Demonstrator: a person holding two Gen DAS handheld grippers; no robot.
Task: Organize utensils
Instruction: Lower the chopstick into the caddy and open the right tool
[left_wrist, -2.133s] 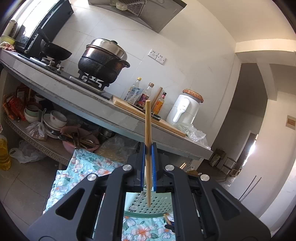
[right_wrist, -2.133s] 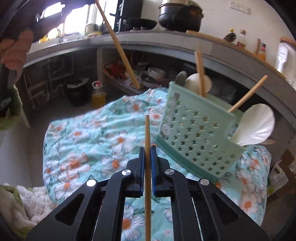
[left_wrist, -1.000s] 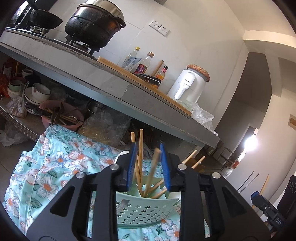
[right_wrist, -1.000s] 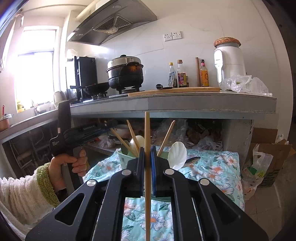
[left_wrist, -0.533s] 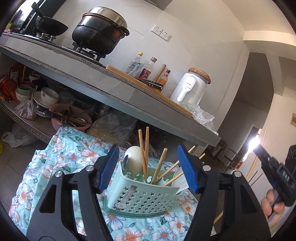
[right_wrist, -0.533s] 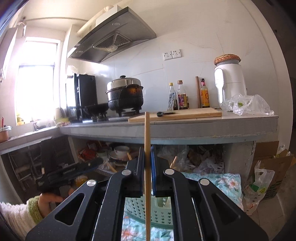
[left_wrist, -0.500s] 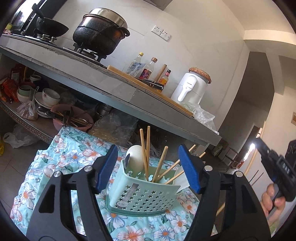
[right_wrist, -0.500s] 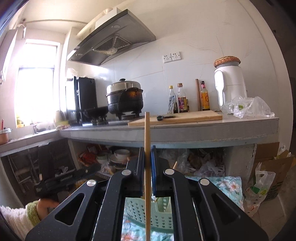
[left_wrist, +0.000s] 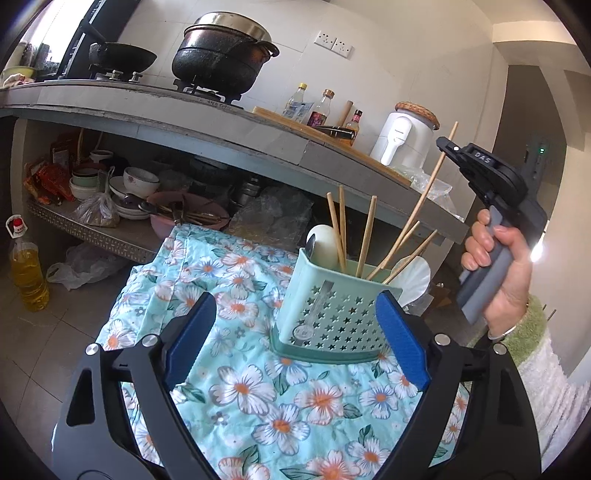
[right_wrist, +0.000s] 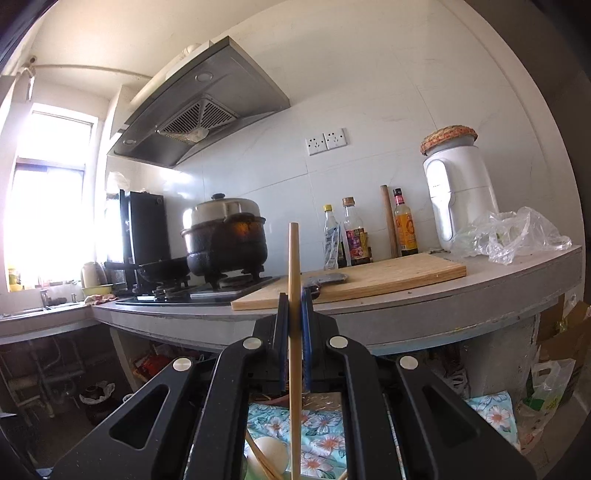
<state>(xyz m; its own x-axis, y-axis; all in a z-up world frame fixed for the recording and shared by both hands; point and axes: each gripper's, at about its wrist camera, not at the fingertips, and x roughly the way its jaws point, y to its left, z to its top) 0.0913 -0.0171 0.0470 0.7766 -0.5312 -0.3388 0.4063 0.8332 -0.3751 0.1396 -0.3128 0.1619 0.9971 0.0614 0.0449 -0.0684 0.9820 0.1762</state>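
Note:
A mint-green perforated utensil basket (left_wrist: 332, 314) stands on a floral cloth (left_wrist: 240, 387). It holds several wooden chopsticks (left_wrist: 365, 232) and a white spoon (left_wrist: 323, 240). My left gripper (left_wrist: 295, 299) is on the near side of the basket. Its blue jaws are spread wide and still opening, with nothing gripped. A hand (left_wrist: 506, 273) holds my right gripper (left_wrist: 445, 146) up at the right of the basket, shut on one chopstick (left_wrist: 432, 181). In the right wrist view that chopstick (right_wrist: 294, 266) stands upright in the shut right gripper (right_wrist: 293, 306), with the spoon (right_wrist: 271, 458) low below.
A concrete counter (left_wrist: 221, 125) behind carries a black pot (left_wrist: 221, 55), a wok (left_wrist: 122, 61), a cutting board (right_wrist: 369, 280), bottles (right_wrist: 354, 236) and a white appliance (right_wrist: 458, 195). Bowls (left_wrist: 140, 181) crowd the shelf below it. An oil bottle (left_wrist: 27, 269) stands on the floor.
The left gripper let go of its chopstick into the basket, opened wide and drew back. The right gripper rose with its chopstick and now shows at the right in the left wrist view.

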